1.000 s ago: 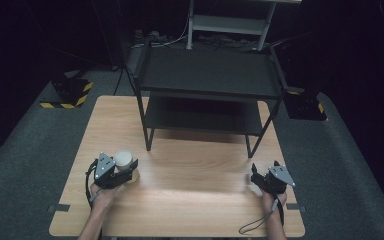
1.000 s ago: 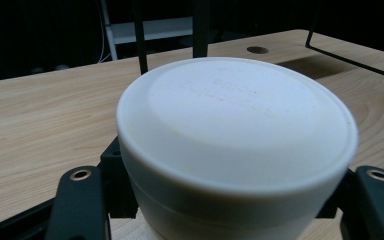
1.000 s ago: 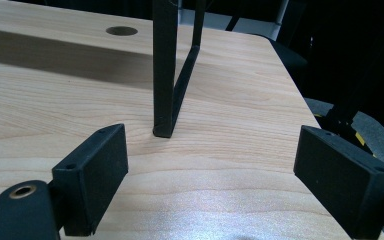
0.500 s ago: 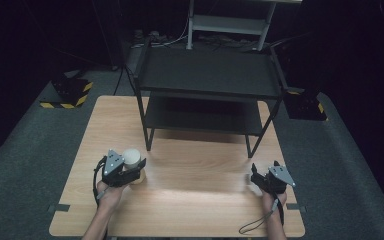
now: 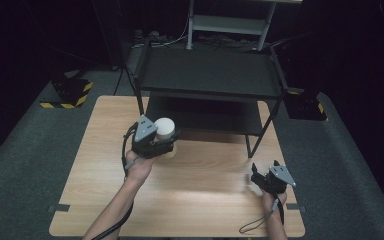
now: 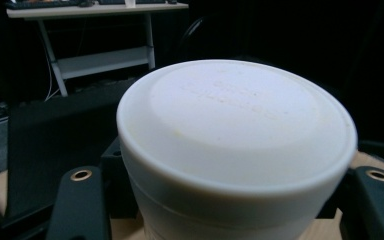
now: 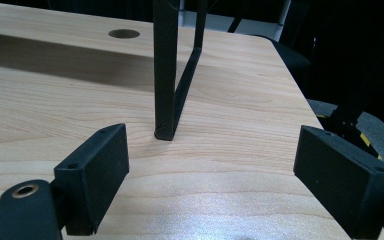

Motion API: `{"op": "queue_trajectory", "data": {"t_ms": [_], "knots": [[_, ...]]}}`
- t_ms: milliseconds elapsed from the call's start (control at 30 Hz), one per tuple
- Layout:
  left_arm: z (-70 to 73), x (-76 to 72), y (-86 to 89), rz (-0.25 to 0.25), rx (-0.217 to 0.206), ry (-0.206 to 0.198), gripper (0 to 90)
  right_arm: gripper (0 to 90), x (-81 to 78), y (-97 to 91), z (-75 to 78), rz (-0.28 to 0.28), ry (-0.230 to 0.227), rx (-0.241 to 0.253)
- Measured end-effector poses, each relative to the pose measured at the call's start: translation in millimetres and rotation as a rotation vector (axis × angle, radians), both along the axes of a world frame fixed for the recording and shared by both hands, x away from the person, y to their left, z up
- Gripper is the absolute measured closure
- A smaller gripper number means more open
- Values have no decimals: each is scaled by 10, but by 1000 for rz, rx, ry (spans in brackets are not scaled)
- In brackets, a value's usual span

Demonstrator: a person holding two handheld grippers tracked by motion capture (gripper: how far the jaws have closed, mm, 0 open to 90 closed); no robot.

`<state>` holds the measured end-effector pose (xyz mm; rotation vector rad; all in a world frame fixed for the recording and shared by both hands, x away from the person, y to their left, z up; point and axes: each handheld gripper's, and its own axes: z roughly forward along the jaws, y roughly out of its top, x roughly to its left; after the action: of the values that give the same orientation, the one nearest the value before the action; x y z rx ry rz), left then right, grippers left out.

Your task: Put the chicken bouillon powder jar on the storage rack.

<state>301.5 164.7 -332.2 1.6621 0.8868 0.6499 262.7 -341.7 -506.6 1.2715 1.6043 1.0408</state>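
Two tools are being used at the desk [image 5: 105, 200]. A white lidded cup [image 5: 165, 128] is being held in the left tool [image 5: 156, 142], jaws closed against its sides just under the lid; the cup is being carried above the desk's middle, toward the far edge, just in front of the black shelf rack [image 5: 207, 75]. The right tool [image 5: 265, 179] is being kept low near the near right corner, jaws standing wide with nothing between them, beside the rack leg [image 7: 165, 75]. For a clean placement, the cup is best being kept upright, the grip held firm and unchanged, and the rack's front rail cleared before anything is lowered.
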Motion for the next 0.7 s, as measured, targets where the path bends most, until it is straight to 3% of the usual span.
{"op": "queue_trajectory", "data": {"t_ms": [200,500,700], "knots": [[159,223,-231,19,-2,-1,347,137,-2,-8,-2,4,-2,2],[251,388,-370,76,-14,-19,347,137,-4,-13,-2,7,-2,4],[273,480,-510,124,15,-27,347,137,-4,-13,-1,9,-2,4]]}}
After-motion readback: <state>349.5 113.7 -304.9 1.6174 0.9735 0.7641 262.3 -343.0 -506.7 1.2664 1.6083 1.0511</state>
